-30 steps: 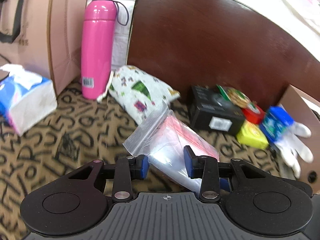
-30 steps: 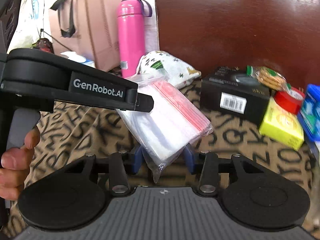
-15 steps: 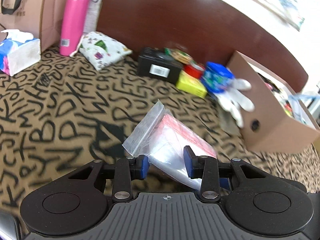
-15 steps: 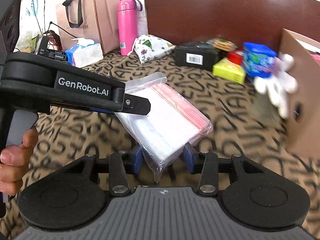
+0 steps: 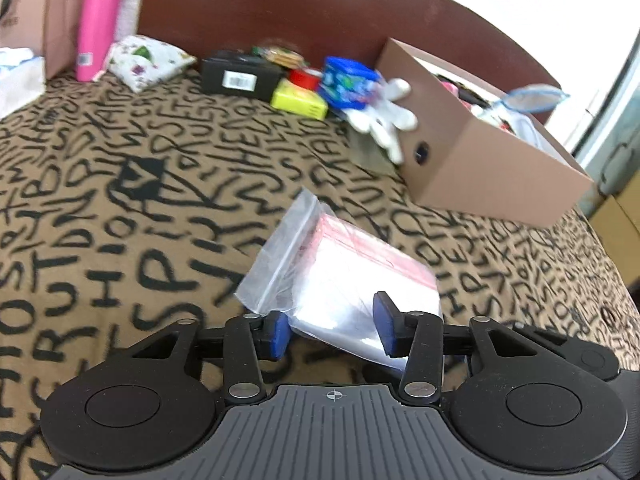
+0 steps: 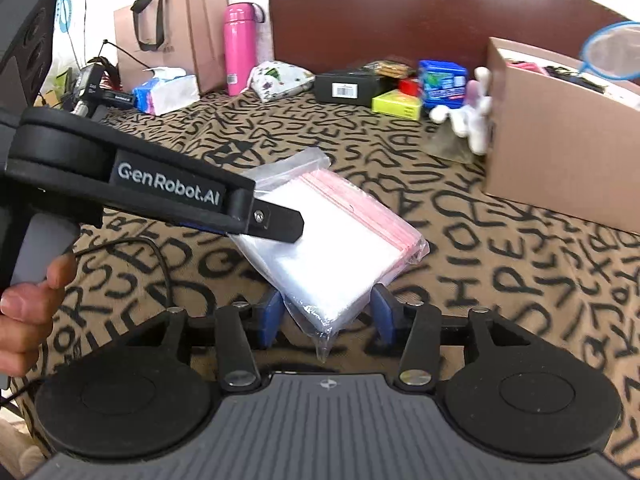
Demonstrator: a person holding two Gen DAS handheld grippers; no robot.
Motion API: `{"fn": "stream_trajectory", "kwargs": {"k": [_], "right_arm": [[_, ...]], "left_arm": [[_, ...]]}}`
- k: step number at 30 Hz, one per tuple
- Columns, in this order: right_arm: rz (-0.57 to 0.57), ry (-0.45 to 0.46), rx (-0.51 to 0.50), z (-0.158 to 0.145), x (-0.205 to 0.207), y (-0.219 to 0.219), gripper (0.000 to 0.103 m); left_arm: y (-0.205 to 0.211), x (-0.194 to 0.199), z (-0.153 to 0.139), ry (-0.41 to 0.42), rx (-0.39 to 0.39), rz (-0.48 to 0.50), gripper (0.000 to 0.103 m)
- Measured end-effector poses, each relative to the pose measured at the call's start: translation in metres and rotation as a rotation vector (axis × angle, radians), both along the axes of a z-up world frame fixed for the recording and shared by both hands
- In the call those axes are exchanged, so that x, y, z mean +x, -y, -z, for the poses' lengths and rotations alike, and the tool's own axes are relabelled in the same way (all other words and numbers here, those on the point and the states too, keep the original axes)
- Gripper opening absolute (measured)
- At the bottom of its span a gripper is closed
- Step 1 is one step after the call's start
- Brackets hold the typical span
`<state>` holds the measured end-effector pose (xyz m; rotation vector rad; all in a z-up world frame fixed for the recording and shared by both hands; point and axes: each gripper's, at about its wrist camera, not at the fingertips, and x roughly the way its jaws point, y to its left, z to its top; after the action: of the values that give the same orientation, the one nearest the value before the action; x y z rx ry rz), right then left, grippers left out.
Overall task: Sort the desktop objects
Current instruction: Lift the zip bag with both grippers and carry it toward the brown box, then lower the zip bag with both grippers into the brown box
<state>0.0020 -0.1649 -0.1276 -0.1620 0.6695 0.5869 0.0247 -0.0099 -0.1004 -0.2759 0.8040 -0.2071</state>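
Note:
A clear pack of zip bags with a pink strip is held in the air between both grippers. My left gripper is shut on its near end. My right gripper is shut on the other end of the same pack; the left gripper's body crosses the right wrist view. The open cardboard box stands at the right, also in the right wrist view.
Along the brown headboard lie a black box, yellow box, blue pack, white glove, printed pouch, pink bottle, tissue pack and paper bag. Lettered cloth covers the table.
Both grippers have pulled back and swung right with the bag pack; the row of objects is farther away and the cardboard box is more in view.

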Motion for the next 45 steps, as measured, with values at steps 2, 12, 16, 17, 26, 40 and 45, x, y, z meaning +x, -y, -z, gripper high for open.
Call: {"fn": "stream_trajectory", "kwargs": {"k": [2, 12, 16, 17, 26, 40, 45], "right_arm": [[0.012, 0.012, -0.001, 0.001, -0.002, 0.004, 0.065], [0.032, 0.026, -0.003, 0.004, 0.004, 0.008, 0.082], [0.043, 0.010, 0.017, 0.003, 0.006, 0.009, 0.083], [0.045, 0.010, 0.020, 0.002, 0.006, 0.010, 0.083], [0.058, 0.011, 0.028, 0.003, 0.004, 0.011, 0.084], [0.024, 0.024, 0.007, 0.009, 0.011, -0.002, 0.079], [0.029, 0.015, 0.007, 0.006, 0.009, -0.002, 0.071]], "left_arm": [[0.003, 0.000, 0.002, -0.008, -0.002, 0.021, 0.076], [-0.023, -0.001, -0.023, 0.107, 0.011, -0.063, 0.090], [-0.005, 0.022, -0.023, 0.061, 0.039, 0.128, 0.090], [0.002, 0.026, -0.019, 0.054, 0.070, 0.138, 0.090], [0.013, 0.045, -0.001, -0.030, 0.072, 0.183, 0.086], [0.023, 0.047, 0.002, -0.019, 0.087, 0.217, 0.071], [0.028, 0.041, 0.000, 0.001, 0.121, 0.207, 0.067]]}}
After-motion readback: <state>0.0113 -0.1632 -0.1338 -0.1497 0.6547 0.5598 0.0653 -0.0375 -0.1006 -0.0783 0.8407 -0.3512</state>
